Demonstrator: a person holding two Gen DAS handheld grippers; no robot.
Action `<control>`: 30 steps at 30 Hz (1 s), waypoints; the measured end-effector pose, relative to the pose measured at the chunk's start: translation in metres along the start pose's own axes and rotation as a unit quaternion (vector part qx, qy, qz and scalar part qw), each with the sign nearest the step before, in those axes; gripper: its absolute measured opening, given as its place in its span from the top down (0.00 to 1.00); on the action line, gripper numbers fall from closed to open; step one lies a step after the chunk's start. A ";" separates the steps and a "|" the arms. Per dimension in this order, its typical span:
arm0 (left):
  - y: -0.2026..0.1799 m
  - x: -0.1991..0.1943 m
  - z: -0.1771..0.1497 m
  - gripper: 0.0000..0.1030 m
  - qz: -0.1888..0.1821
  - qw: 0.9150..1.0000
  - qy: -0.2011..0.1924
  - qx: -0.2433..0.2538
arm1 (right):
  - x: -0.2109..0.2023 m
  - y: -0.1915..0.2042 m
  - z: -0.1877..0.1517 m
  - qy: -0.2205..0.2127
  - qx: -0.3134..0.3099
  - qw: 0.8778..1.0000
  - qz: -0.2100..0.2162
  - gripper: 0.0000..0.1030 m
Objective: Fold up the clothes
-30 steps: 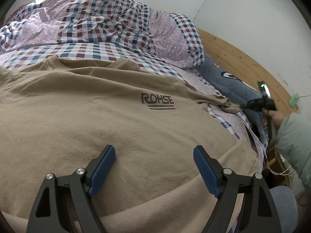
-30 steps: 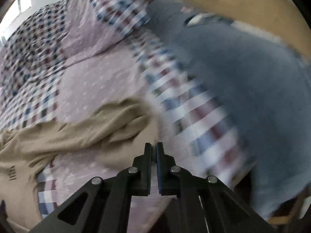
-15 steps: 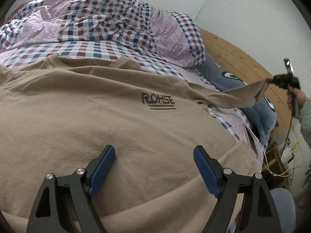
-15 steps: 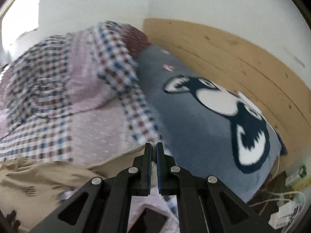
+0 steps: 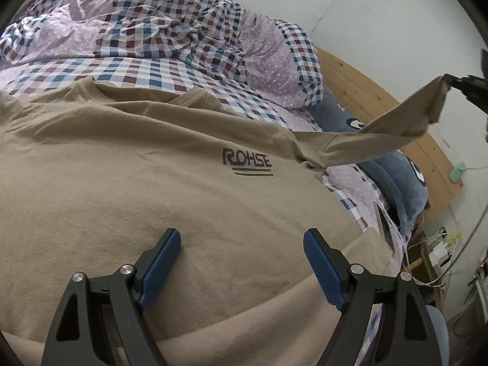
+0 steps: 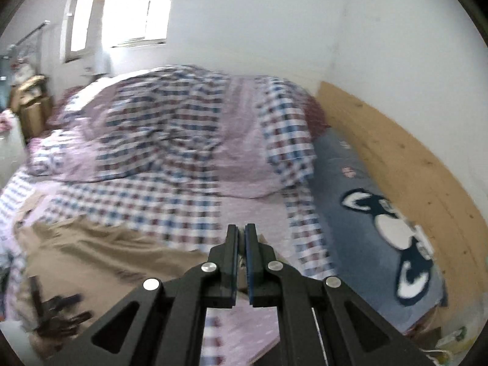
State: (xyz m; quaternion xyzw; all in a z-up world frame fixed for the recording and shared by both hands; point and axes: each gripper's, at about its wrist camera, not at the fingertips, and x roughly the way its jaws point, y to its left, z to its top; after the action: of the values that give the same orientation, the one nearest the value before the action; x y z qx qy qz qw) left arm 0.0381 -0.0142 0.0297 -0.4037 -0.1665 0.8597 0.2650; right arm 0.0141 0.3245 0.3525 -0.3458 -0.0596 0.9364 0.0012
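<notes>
The right gripper point(image 6: 242, 231), clamped on the tan T-shirt's sleeve point(image 5: 405, 116), has risen from the checked bedding point(image 6: 170, 201) toward two o'clock in the left wrist view, drawing the sleeve taut and higher.

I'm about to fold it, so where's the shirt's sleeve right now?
In the left wrist view, the sleeve is lifted at the right, pinched by the right gripper above the blue pillow.
</notes>
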 end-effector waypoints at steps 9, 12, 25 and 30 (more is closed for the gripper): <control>-0.009 -0.017 0.006 0.17 -0.070 0.997 -0.021 -0.023 | -0.022 0.017 -0.038 0.023 0.138 0.980 0.144 0.97; -0.008 -0.019 0.006 0.17 -0.112 0.992 -0.016 -0.048 | -0.031 0.032 -0.052 0.011 0.170 0.971 0.166 0.97; -0.011 0.012 -0.032 0.17 -0.502 0.796 0.070 -0.332 | 0.000 0.092 -0.118 0.041 0.293 0.932 0.208 0.97; -0.026 0.012 -0.045 0.16 -0.556 0.726 0.070 -0.399 | 0.003 0.107 -0.132 0.039 0.293 0.934 0.201 0.97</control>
State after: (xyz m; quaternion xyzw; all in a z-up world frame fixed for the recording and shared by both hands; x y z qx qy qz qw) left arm 0.0748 0.0170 0.0075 -0.3662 -0.6697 0.3818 0.5213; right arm 0.1015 0.2331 0.2388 -0.3710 0.2885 0.8788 -0.0829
